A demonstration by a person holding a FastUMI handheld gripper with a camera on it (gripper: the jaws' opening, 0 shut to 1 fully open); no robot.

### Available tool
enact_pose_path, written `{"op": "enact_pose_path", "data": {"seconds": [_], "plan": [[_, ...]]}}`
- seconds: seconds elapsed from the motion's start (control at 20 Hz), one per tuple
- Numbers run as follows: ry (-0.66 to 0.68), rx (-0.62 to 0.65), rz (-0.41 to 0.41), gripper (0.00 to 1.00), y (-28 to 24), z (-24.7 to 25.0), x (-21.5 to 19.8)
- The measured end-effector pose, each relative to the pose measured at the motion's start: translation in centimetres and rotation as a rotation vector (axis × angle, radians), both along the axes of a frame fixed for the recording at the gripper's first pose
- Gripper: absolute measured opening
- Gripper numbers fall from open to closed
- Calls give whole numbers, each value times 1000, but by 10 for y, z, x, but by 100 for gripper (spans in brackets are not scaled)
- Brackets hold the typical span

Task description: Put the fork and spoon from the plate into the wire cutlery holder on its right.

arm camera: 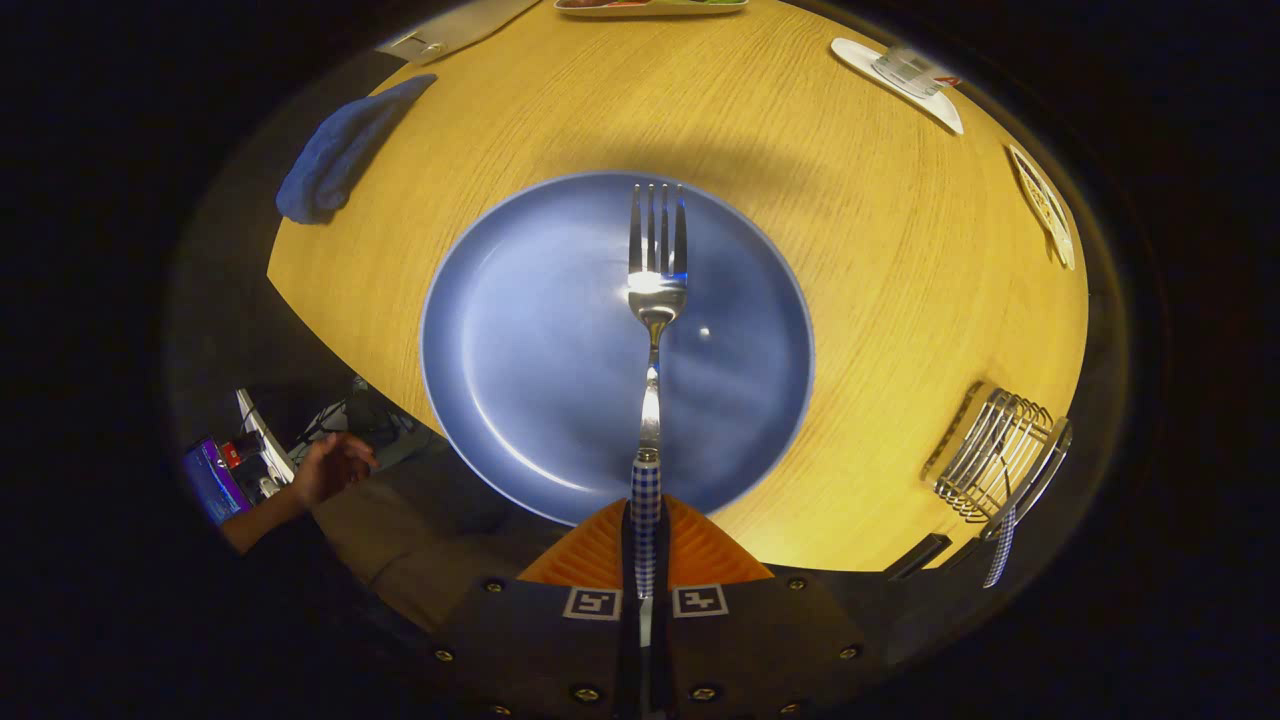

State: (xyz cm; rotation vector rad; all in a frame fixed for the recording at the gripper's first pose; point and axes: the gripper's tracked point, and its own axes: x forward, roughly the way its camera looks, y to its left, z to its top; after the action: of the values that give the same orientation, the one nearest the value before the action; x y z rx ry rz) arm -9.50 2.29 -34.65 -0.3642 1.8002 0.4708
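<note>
Sharp fisheye view, glare on fork (655,290), dim bowed edges.

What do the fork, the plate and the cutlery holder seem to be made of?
The fork, held between the fingers of the hand-held gripper, looks like polished metal: it throws a bright glint. Its handle has a checked pattern, perhaps plastic. The plate seems glazed blue ceramic, with soft reflections. The cutlery holder is shiny metal wire.
</note>
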Motion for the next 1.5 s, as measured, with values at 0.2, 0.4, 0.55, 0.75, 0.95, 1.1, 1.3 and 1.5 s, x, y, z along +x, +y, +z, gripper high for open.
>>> {"op": "enact_pose_path", "data": {"seconds": [0.2, 0.4, 0.55, 0.75, 0.95, 1.1, 1.3, 1.5], "plan": [[0, -46, 35, 4, -36, 17, -1], [0, -78, 29, 4, -69, 29, -4], [8, -95, 26, 4, -92, 43, -10], [22, -132, 21, 4, -128, 63, -18], [53, -164, -11, 4, -168, 85, -28], [76, -171, -54, 4, -183, 99, -33], [130, -200, -82, 4, -209, 116, -33], [186, -236, -114, 4, -230, 119, -29]]}}
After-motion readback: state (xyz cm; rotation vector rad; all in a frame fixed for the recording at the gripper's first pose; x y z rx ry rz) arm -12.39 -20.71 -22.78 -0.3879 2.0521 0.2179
